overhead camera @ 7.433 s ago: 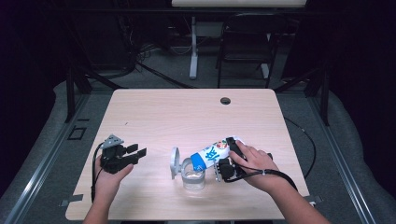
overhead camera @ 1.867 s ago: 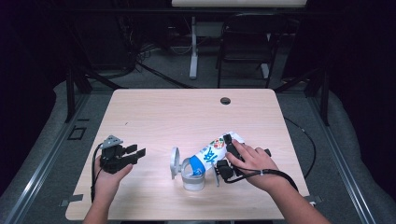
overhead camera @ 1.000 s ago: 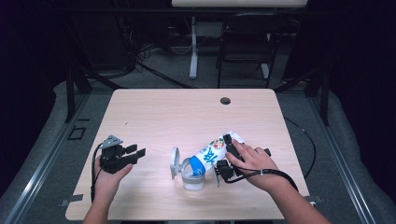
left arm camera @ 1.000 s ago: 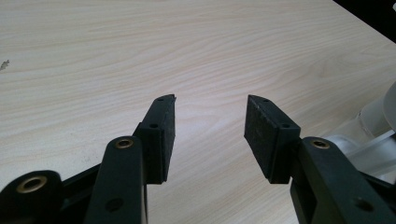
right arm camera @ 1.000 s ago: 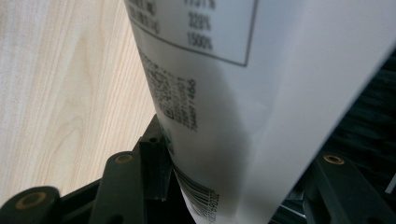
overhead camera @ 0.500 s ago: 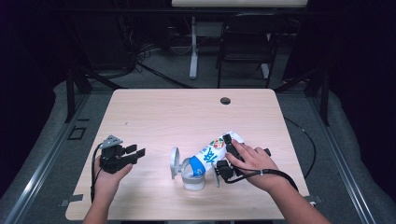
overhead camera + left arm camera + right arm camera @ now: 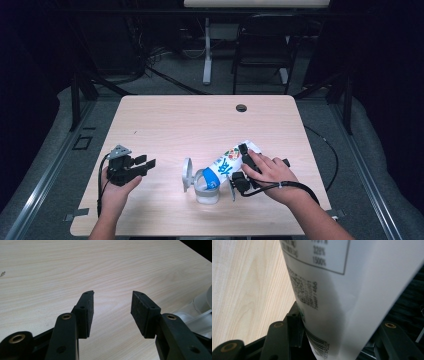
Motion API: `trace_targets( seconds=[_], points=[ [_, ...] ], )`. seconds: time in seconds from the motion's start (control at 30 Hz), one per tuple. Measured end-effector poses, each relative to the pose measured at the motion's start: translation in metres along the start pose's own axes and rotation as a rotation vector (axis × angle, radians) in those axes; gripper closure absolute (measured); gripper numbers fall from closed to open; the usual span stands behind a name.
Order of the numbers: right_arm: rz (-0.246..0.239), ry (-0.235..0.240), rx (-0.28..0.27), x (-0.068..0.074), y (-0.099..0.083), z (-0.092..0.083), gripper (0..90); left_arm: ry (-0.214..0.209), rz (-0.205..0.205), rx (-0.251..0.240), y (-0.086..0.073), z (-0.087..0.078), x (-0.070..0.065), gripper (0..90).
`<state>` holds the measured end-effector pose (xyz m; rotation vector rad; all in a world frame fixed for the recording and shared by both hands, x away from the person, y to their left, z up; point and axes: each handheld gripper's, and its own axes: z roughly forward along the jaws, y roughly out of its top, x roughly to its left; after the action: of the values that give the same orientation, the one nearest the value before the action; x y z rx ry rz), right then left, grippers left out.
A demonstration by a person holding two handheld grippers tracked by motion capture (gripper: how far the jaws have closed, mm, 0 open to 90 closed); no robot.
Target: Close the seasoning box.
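Note:
A white carton (image 7: 227, 162) with blue and colourful print lies tilted, its blue end down over a clear cup (image 7: 206, 192) near the table's front middle. My right gripper (image 7: 239, 167) is shut on the carton's upper part, with a hand over it. In the right gripper view the carton's white side (image 7: 332, 290), with a label and a barcode, sits between the jaws of my right gripper (image 7: 337, 325). My left gripper (image 7: 145, 165) rests at the front left, open, with nothing between the jaws of my left gripper (image 7: 112, 307).
A pale round part (image 7: 186, 172) stands on edge against the cup's left side. The clear cup (image 7: 200, 307) sits at the right edge of the left gripper view. The wooden table (image 7: 200, 120) has a dark cable hole (image 7: 241, 107) at the back. A chair (image 7: 262, 45) stands beyond.
Since the oldest frame the carton's blue end has tipped lower over the cup. Over the last second neither hand has moved.

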<state>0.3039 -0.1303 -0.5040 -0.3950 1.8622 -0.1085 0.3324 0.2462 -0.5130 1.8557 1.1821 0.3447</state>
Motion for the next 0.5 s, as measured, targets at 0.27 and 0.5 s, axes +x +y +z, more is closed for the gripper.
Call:
trace_targets(
  seconds=[0.27, 0.5],
  points=[
    [-0.006, -0.002, -0.001, 0.0004, -0.0001, 0.0000, 48.5, 0.000, 0.001, 0.002, -0.0002, 0.0002, 0.0003, 53.7],
    [-0.010, -0.003, -0.003, 0.0010, -0.0002, -0.0002, 48.6, 0.001, 0.001, 0.002, -0.0005, 0.0006, 0.0004, 53.7]
  ],
)
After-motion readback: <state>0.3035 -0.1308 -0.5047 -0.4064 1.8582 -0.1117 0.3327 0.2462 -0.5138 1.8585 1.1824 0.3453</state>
